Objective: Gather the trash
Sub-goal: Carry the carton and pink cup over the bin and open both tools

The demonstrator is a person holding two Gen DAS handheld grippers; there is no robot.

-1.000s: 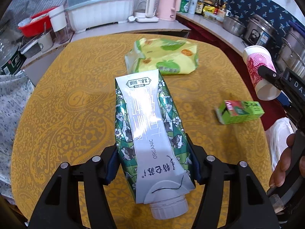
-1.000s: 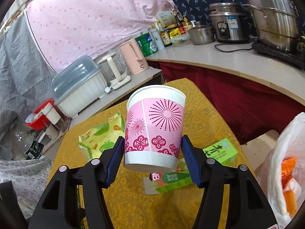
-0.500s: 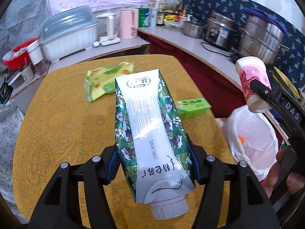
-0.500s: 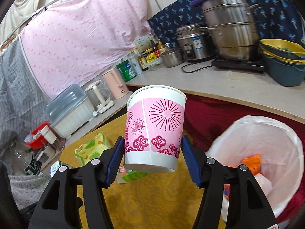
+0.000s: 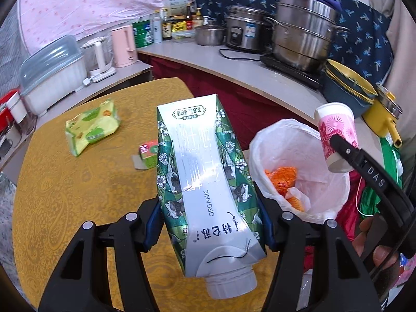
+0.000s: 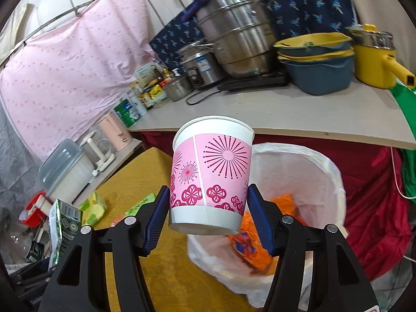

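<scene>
My left gripper [image 5: 209, 223] is shut on a green and silver milk carton [image 5: 202, 171], held above the right edge of the yellow table [image 5: 65, 182]. My right gripper [image 6: 209, 215] is shut on a pink and white paper cup [image 6: 212, 176], held upright above the white-lined trash bin [image 6: 319, 171]. The bin [image 5: 319, 189] holds orange wrappers [image 5: 280, 179]. The cup [image 5: 336, 135] and right gripper also show in the left wrist view, over the bin's far rim. A yellow-green snack bag [image 5: 92, 127] and a small green box [image 5: 148, 153] lie on the table.
A counter [image 6: 273, 111] runs behind the bin with steel pots [image 6: 234, 31], stacked basins [image 6: 317, 62] and a yellow pot [image 6: 374, 54]. A red cloth [image 6: 374, 208] hangs under it. A pink kettle [image 5: 124, 45] and a dish box [image 5: 52, 70] stand behind the table.
Both grippers have swung right, away from the table middle toward the trash bin. The cup is now over the bin and the carton is near the bin's left side.
</scene>
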